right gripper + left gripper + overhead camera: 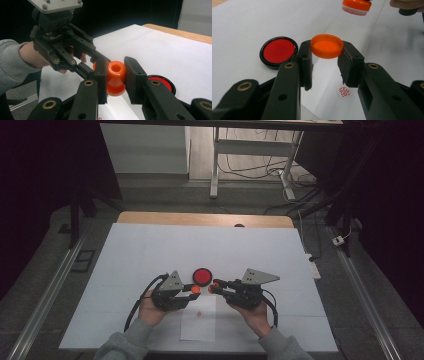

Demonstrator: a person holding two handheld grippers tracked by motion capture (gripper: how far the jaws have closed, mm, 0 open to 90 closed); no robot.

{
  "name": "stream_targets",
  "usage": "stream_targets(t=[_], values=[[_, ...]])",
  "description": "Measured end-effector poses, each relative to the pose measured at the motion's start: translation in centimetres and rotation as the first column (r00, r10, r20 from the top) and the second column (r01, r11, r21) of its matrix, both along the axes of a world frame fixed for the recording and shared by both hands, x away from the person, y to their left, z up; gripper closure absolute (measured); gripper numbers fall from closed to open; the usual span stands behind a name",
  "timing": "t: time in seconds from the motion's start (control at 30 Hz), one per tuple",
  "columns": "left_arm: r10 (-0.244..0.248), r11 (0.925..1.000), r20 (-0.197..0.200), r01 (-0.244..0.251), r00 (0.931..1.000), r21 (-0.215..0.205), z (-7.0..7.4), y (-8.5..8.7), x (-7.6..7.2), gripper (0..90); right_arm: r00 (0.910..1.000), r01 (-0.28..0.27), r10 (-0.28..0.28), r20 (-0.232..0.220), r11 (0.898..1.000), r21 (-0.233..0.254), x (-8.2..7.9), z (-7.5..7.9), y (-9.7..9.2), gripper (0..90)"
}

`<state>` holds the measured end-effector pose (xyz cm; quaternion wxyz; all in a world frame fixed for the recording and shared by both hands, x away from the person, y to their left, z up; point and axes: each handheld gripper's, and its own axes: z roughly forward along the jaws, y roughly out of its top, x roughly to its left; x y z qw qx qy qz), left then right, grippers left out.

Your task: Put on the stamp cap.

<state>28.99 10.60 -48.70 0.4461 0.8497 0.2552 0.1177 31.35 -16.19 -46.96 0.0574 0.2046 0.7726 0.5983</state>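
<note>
Shallow orange plastic cap (327, 46) pinched between the black jaws of the left gripper (325, 67), just right of the round black ink pad with red centre (278, 51). Orange plastic stamp body (116, 77) clamped in the right gripper (115, 80), just beside the same pad, above a red seal print (344, 91) on white paper (329, 105).

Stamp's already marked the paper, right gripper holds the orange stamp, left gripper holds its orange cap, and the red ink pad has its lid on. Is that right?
Not quite: the red ink pad is uncovered, its red surface bare in its black case, as the left gripper view shows. The rest holds: a red mark on the paper, the right gripper clamping the stamp, the left gripper clamping the cap.
</note>
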Motion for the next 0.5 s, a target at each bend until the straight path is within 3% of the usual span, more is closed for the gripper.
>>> stream_targets(t=[0.5], values=[[-0.043,0.9988,-0.018,0.043,0.9989,0.023,-1.0,-1.8,0.0,64.7,0.9999,-0.012,0.012,-0.006,1.000,-0.010,-0.2,-0.3,0.4,72.4]])
